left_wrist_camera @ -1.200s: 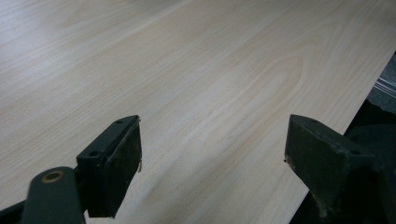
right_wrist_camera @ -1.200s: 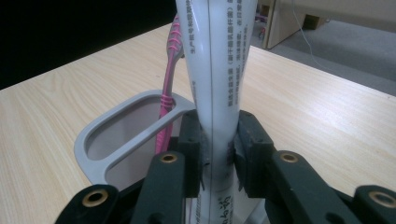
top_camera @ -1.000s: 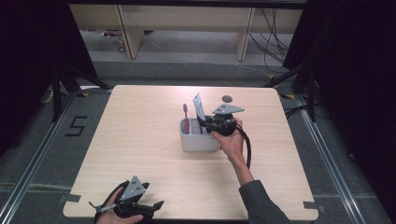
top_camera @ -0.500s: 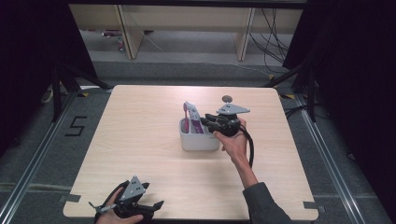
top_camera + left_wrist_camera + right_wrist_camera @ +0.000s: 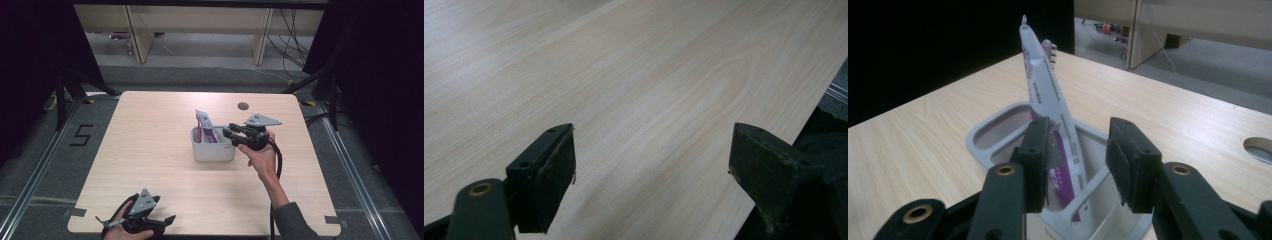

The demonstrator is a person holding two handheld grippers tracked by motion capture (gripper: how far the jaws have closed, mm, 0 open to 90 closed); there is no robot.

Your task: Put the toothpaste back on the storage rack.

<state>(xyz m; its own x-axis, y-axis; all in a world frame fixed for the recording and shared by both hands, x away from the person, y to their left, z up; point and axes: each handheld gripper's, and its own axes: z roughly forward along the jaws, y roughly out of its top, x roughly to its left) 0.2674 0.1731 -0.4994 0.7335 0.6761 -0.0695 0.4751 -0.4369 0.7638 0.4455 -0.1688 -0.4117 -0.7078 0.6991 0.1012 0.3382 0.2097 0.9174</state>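
Note:
A grey compartment holder (image 5: 214, 152) stands at the table's middle. A white and purple tube (image 5: 205, 124) leans in it, its top tipped to the far left, next to a pink toothbrush (image 5: 199, 134). My right gripper (image 5: 228, 133) hovers at the holder's right rim. In the right gripper view the tube (image 5: 1045, 85) rises from the holder (image 5: 998, 120) between my right gripper's (image 5: 1078, 150) pads. The jaws have just been opening and do not press on the tube. My left gripper (image 5: 135, 223) rests at the near left edge, open, with bare wood between the jaws of my left gripper (image 5: 654, 150).
A round cable hole (image 5: 243, 106) lies in the table behind the holder, also the hole (image 5: 1260, 147) at right. The table's edge (image 5: 819, 100) runs close beside the left gripper. Wooden shelf legs (image 5: 135, 35) stand beyond the table.
The tube went from upright in the right gripper to leaning left in the holder. The right gripper's jaws parted and it drew back to the right and slightly up. The left gripper kept still.

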